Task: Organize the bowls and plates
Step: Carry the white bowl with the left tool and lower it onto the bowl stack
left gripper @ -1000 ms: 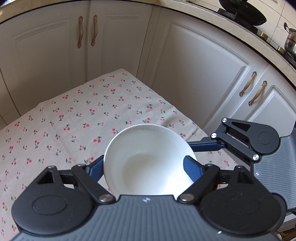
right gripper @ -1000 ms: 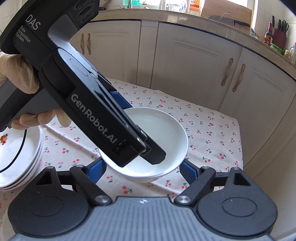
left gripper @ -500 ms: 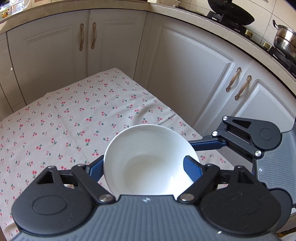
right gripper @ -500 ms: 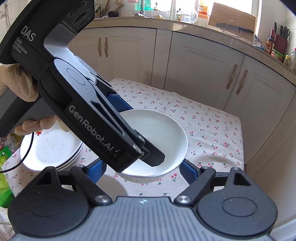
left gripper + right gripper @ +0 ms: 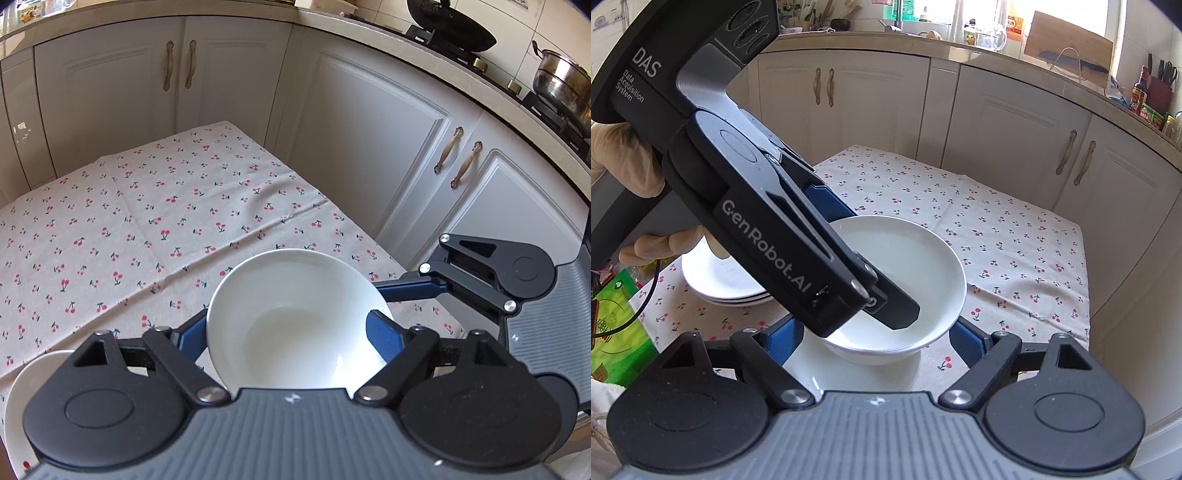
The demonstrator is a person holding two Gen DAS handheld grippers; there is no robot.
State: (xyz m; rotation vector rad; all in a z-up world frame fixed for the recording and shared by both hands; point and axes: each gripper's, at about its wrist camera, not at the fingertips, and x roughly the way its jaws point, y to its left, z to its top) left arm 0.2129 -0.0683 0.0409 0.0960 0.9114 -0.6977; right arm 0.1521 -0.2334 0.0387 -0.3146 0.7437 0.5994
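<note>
The left tool [image 5: 886, 295] is clamped on the rim of a white bowl [image 5: 905, 273], lifted above the worktop [image 5: 997, 236]. The right tool [image 5: 877, 334] is wide apart, one finger on each side of the bowl. White plates [image 5: 724, 280] are stacked nearby.
</note>
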